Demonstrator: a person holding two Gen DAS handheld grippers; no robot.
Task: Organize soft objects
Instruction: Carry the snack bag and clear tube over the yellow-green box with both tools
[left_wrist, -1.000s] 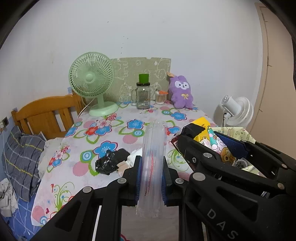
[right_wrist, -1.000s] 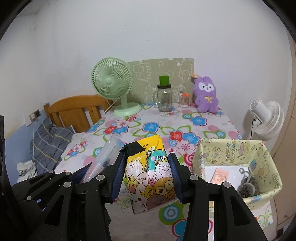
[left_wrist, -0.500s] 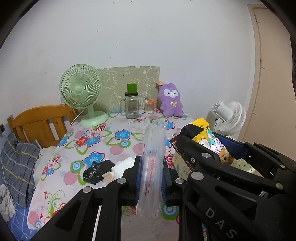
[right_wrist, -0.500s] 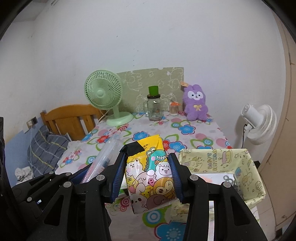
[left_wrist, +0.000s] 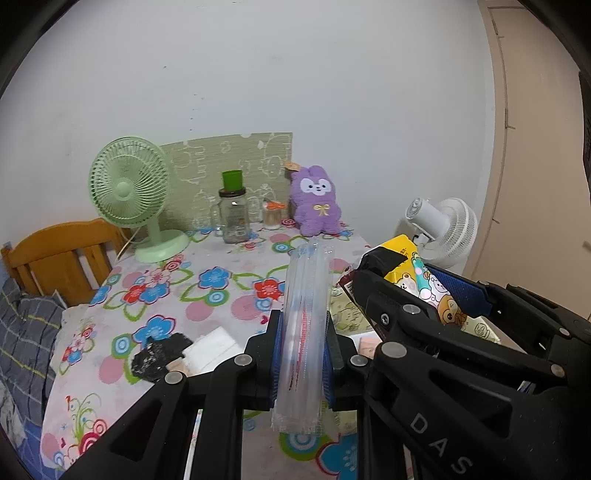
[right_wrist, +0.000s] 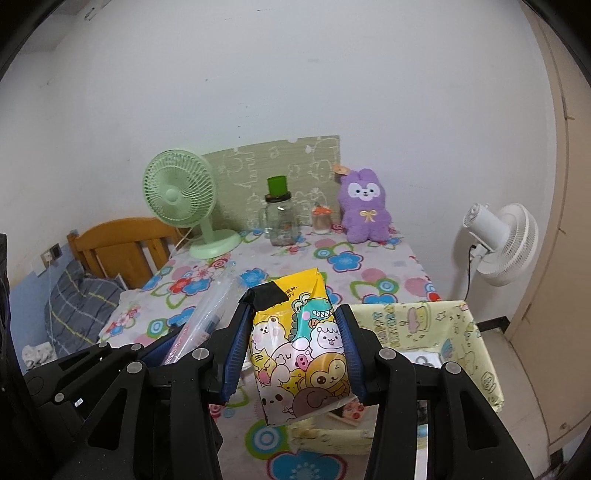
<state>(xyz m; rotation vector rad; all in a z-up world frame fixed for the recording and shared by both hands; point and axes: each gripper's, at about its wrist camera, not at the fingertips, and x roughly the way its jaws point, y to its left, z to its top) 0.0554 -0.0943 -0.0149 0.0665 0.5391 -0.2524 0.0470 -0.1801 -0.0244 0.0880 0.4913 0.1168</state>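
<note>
My left gripper (left_wrist: 302, 354) is shut on a clear plastic pack of straws (left_wrist: 304, 332) and holds it above the table's near edge. My right gripper (right_wrist: 293, 350) is shut on a yellow cartoon-animal packet (right_wrist: 299, 354), raised just left of a yellow paper-covered box (right_wrist: 436, 325). The packet (left_wrist: 421, 280) and right gripper also show at the right in the left wrist view. The straws (right_wrist: 207, 321) show at the left in the right wrist view. A black crumpled item (left_wrist: 159, 356) and a white pack (left_wrist: 212, 352) lie on the flowered tablecloth (left_wrist: 221, 295).
At the back of the table stand a green fan (right_wrist: 181, 206), a glass jar with a green cup (right_wrist: 280, 218), a small jar (right_wrist: 320, 219) and a purple plush bunny (right_wrist: 364, 206). A wooden headboard (right_wrist: 122, 247) is left. A white fan (right_wrist: 498, 243) stands right.
Both grippers have drawn back and risen from the table with their loads. The table and the yellow box now look farther off and lower in view.
</note>
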